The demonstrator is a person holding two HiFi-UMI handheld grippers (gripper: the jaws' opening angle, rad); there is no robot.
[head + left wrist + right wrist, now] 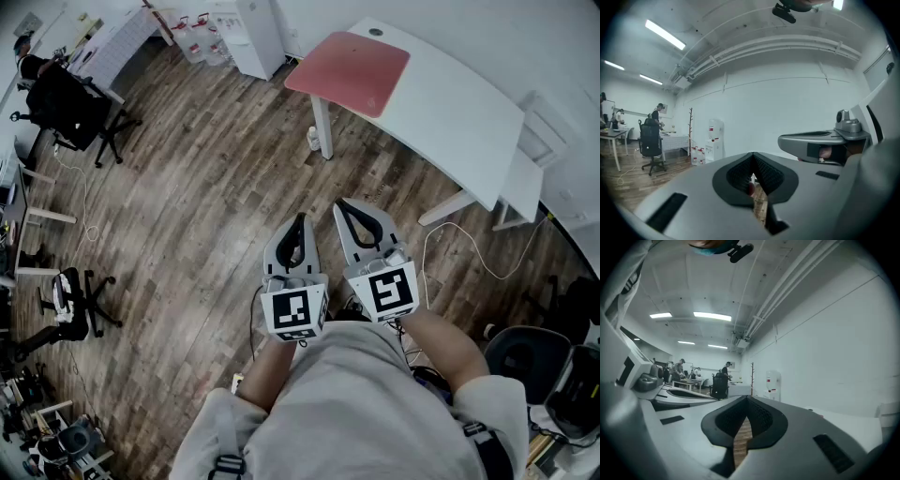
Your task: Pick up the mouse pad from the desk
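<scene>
Person's torso (361, 412) fills bottom centre. Just ahead, left gripper (300, 220) and right gripper (343, 206), both clenched on nothing. Red mouse pad (350, 70) lies flat, upper centre, on the white desk (459, 117), well apart. Risk: closed jaws would likely shove the thin pad instead of gripping it. Both hands hold level, side by side.

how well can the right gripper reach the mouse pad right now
Probably not from here: the right gripper, shut, is held near the person's body, with wooden floor between it and the desk. The mouse pad lies uncovered on the desk's end, so a step closer should free the way.
</scene>
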